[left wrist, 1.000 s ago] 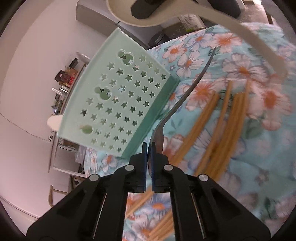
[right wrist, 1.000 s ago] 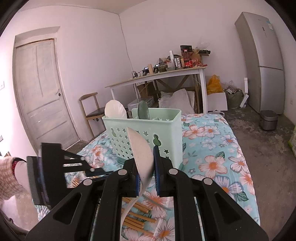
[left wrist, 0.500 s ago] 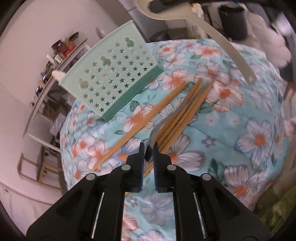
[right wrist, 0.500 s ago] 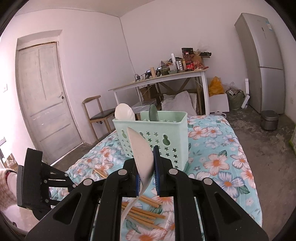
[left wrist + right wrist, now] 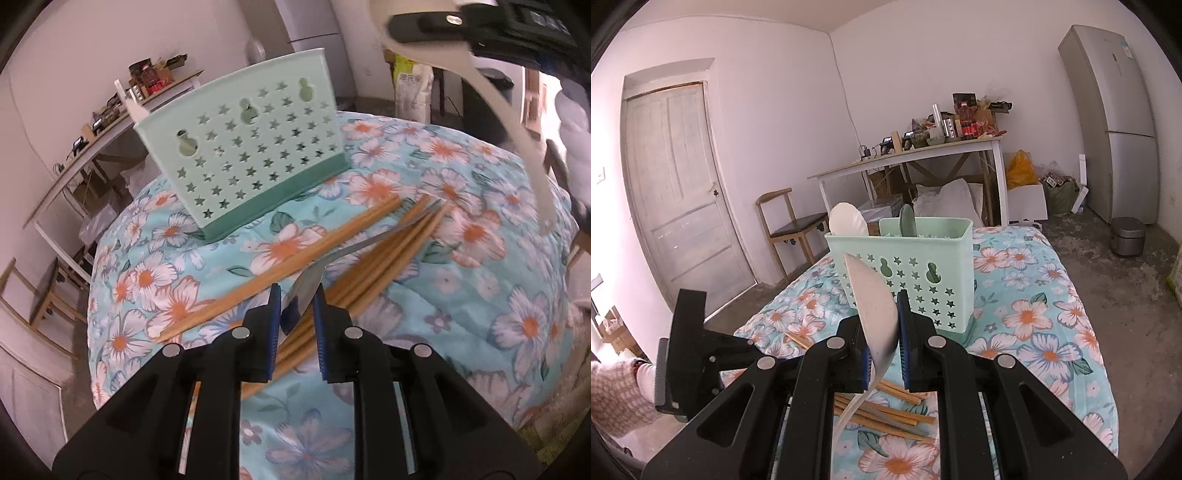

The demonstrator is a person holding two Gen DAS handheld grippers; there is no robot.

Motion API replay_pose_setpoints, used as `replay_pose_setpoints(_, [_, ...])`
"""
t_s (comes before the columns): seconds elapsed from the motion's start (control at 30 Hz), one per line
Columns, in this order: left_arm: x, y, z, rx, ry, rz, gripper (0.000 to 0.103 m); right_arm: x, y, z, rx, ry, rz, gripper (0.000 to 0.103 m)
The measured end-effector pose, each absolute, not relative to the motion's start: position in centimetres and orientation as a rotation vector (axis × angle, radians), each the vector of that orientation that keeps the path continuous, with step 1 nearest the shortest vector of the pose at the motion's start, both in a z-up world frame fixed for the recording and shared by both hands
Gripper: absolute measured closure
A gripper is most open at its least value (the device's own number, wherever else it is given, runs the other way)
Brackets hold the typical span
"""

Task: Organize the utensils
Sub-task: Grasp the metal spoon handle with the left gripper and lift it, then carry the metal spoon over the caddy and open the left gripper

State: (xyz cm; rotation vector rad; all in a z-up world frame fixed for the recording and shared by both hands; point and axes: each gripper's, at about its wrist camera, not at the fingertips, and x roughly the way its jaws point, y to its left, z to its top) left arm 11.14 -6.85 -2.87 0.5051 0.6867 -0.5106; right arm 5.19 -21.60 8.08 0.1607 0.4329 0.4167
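A metal utensil (image 5: 354, 247) lies across a bundle of wooden chopsticks (image 5: 284, 266) on the flowered cloth (image 5: 517, 332). Its broad end sits between the jaws of my left gripper (image 5: 297, 295), which are opening; the pads no longer press on it. My right gripper (image 5: 886, 317) is shut on the bowl of a beige spoon (image 5: 873, 306), whose handle hangs down. The same spoon (image 5: 517, 122) shows at the top right of the left wrist view. The mint star-pierced basket (image 5: 251, 147) (image 5: 934, 266) stands just beyond and holds a white spoon (image 5: 847, 219) and a green spoon (image 5: 908, 221).
More chopsticks (image 5: 886, 406) lie under my right gripper. A person's knitted sleeve (image 5: 613, 391) is at the lower left. Beyond the cloth stand a wooden chair (image 5: 786, 221), a cluttered white table (image 5: 923, 151), a fridge (image 5: 1115, 122) and a small bin (image 5: 1126, 236).
My left gripper rolled and swung round, bringing the metal utensil down onto the chopsticks, and its jaws have parted. The right gripper keeps its hold on the beige spoon.
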Motion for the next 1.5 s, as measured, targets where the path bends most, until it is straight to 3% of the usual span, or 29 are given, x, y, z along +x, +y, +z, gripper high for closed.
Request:
replay_pose_setpoints(0.33, [13.8,-5.5,-3.1,0.320,0.730,-0.514,0.088,5.4,-21.3,7.9,0.165,0.441,0.417,0.091])
replay_pose_setpoints(0.53, [13.7,-5.4,-2.3,0.303,0.706,-0.497,0.100,5.4,-21.4,7.8,0.177,0.438,0.414,0.091])
replay_pose_setpoints(1.5, [5.9,-3.5,9.2,0.226,0.419,-0.485,0.101,3.3,-22.5,9.2,0.210,0.375,0.419,0.091])
